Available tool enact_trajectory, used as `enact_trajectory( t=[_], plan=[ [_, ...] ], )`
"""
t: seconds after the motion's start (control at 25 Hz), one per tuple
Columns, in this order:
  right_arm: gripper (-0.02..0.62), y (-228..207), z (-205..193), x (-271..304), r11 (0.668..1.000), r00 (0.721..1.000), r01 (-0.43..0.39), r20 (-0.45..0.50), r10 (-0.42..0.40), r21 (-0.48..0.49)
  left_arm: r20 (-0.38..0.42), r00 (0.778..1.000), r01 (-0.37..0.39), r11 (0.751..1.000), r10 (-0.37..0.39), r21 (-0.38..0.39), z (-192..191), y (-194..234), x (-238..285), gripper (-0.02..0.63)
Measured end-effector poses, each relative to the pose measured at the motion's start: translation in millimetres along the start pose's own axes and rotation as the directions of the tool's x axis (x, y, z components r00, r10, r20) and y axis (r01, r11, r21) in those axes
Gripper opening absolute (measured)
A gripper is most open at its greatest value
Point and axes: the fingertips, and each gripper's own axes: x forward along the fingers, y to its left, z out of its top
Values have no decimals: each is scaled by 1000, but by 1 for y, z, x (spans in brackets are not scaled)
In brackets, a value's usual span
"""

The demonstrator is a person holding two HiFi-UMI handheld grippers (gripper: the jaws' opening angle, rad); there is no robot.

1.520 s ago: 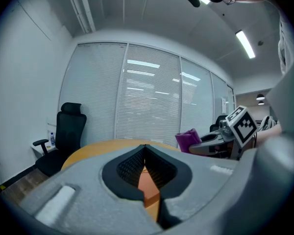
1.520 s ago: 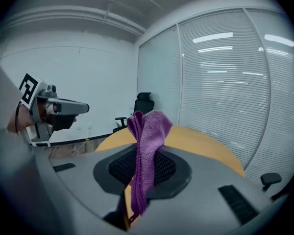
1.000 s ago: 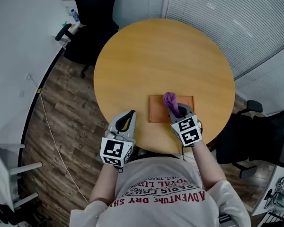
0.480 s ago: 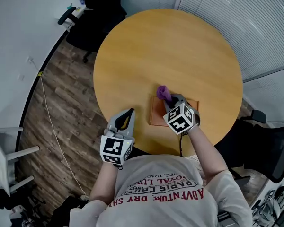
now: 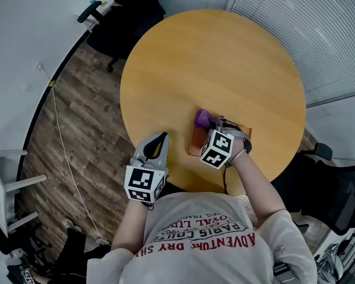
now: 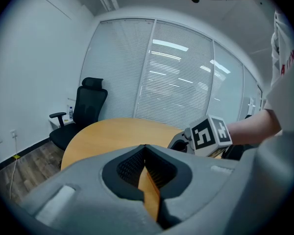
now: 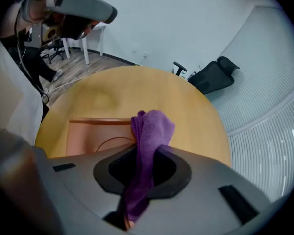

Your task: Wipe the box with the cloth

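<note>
Purple microfibre cloth [image 5: 202,118] is pinched in our right gripper [image 5: 212,125]. The fingers are clamped on its bunched middle, so a folded tuft sticks out past the tips and a tail hangs back toward us. We read that grip as making a wiping pad out front.

The tuft is over the far-left part of the box [image 5: 194,143], which lies on the near right of the round wooden table [image 5: 213,58]. We cannot tell whether the cloth touches the box top. The box is flat and orange-brown, with a smooth top and a faint curved line on it. In the head view it is mostly hidden under the gripper.

Our left gripper [image 5: 156,151] sits at the near table edge, left of the box and apart from it, fingers together with nothing between them. It is likely just out of the way, not bracing the box. Wiping looks under way.
</note>
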Motion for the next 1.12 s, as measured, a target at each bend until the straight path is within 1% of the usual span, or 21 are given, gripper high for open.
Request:
enact_trajectory(
  t=[0.08, 0.2, 0.52, 0.84, 1.12],
  plan=[
    [63, 4, 1, 0, 999, 1000, 3, -26, -4, -48, -2, 1000, 2, 1000, -2, -1, -1, 0, -2, 9],
    [63, 10, 4, 0, 997, 999, 8, -38, -11, -74, -5, 1000, 8, 1000, -8, -1, -5, 1, -6, 9],
    [63, 32, 4, -3, 997, 999, 0, -42, -3, -77, -15, 1000, 13, 1000, -13, 0, -14, 7, -19, 9],
    [63, 61, 4, -16, 997, 1000, -17, -20, 16, -71, -17, 999, 31, 999, -31, 10, -18, 6, -33, 9],
    [63, 80, 4, -26, 997, 999, 3, -47, -6, -72, -21, 998, 63, 998, -63, 20, -24, -1, -49, 9]
  ],
)
